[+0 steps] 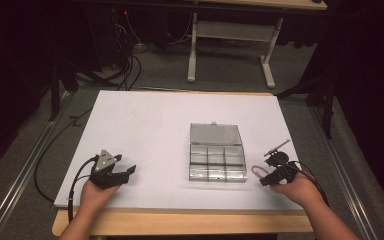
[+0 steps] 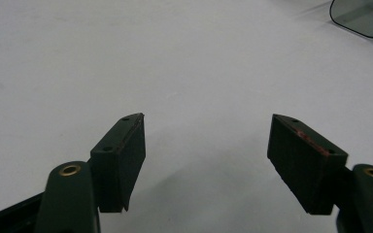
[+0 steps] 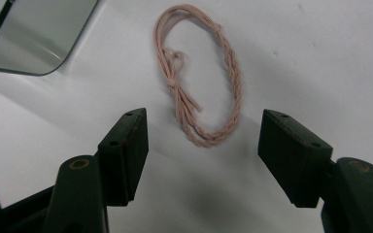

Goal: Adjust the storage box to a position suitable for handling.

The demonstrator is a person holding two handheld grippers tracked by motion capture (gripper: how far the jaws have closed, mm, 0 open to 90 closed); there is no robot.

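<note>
Pink cord loop lies flat beside box, just ahead of right gripper, jaws wide, empty (left gripper likewise, idle). Straddle both strands, then close.

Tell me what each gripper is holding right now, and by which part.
Nothing is held. The right gripper stands open over the pink string loop lying on the table; the left gripper is open over bare white tabletop.

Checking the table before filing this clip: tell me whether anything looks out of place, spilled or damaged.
Nothing looks spilled or damaged. The one loose item is a knotted loop of pink twine, lying on the white table outside the open clear compartment box, just ahead of the open right tongs. The left tongs are open over bare table.
</note>
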